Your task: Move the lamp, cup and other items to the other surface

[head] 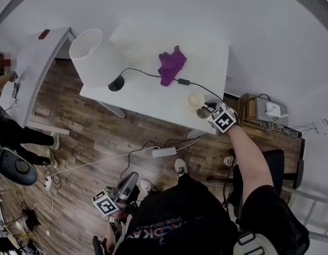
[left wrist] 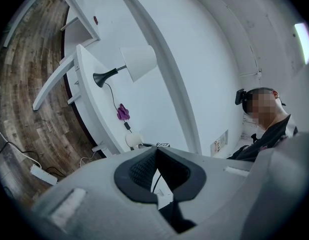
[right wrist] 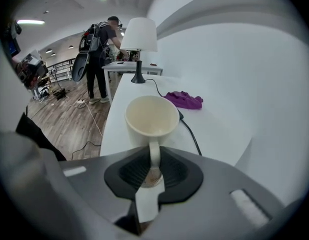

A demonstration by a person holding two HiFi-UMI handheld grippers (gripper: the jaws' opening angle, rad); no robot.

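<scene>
Black pads of my right gripper (right wrist: 152, 170) are clamped on the handle (right wrist: 154, 151) of the cream cup (right wrist: 152, 116), one jaw on each side of it, so the jaws stand only narrowly apart with the handle pinched between them. From above, that gripper (head: 206, 110) reaches down to the cup (head: 196, 99) near the right front edge of the white table (head: 143, 97); I cannot tell whether the cup's base touches the top. My left gripper (head: 133, 177) hangs low by my leg over the wooden floor (head: 89, 137), well apart from the table, and its own view shows the left gripper (left wrist: 155, 156) with jaws meeting at their tips and nothing between them. Just beyond the cup a black cord (right wrist: 187, 126) runs across the tabletop, passing beside a crumpled purple cloth (right wrist: 184, 100) lying mid-table. Farther along, at the far end, the lamp (right wrist: 139, 39) stands upright on its dark base with its white shade on. Past it sits a second white table (right wrist: 129, 66), and a person (right wrist: 97, 54) stands beside that one.
</scene>
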